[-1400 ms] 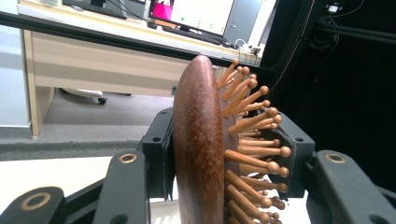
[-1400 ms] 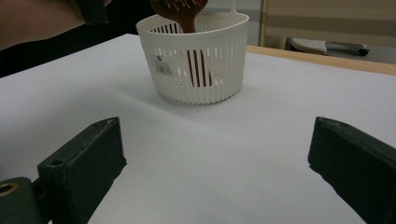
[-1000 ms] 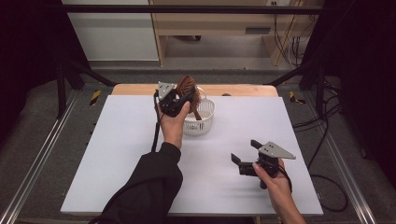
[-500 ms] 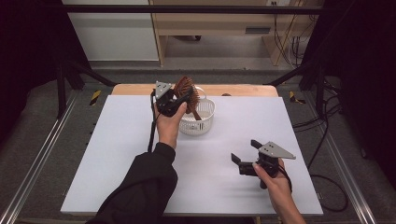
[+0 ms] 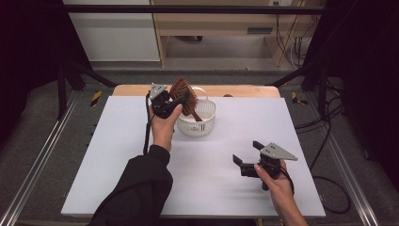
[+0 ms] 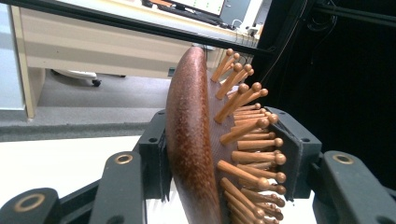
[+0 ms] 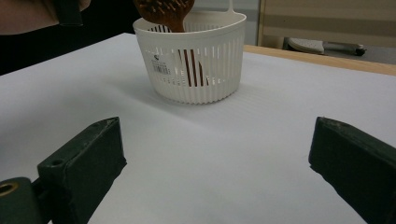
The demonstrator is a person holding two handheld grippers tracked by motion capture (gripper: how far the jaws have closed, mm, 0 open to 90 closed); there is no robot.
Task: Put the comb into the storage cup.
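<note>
Hairbrush (image 5: 184, 95) now slightly lower in basket (image 5: 204, 123), left jaws unchanged

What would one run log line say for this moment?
left gripper: shut on brown wooden hairbrush | handle in white slotted plastic basket | right gripper: open, over table

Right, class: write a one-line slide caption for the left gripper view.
Left tongs clasp a wooden hairbrush by its head, one jaw on its back, one on the bristle tips.
</note>
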